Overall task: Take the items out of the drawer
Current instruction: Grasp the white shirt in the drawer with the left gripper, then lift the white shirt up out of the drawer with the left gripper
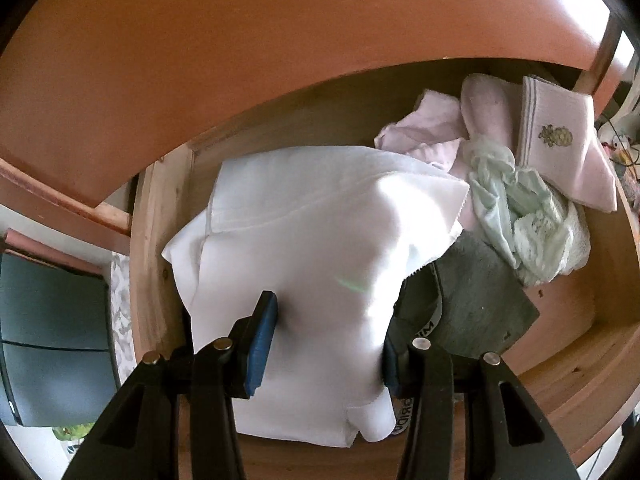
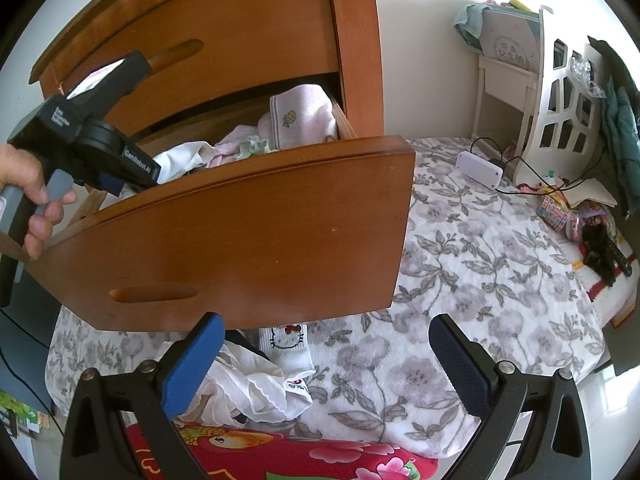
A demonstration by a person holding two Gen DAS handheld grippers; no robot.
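Left wrist view shows my left gripper (image 1: 326,344) pointing steeply down into the open drawer (image 1: 600,280), with a white garment (image 1: 304,248) bunched up between the two blue pads (image 1: 262,344). The cloth bulges above them, so I judge the jaws are clamped on it and I hold it by the middle to lift the whole piece at once. At 2 o'clock from it lie the other items: a pink sock (image 1: 560,148) with a small pineapple mark, a pale green cloth (image 1: 516,208), and a grey piece (image 1: 484,300) half under the white one. The right pad is mostly hidden behind the cloth, and I cannot tell what kind of garment it is. In the right wrist view my right gripper (image 2: 324,356) waits with jaws wide apart and empty, over the bed (image 2: 480,248) below the drawer front (image 2: 248,236). At its 7 o'clock some white clothes (image 2: 256,388) already lie there, probably the drop place. The hand (image 2: 28,200) on the left tool is cut off by the frame edge.
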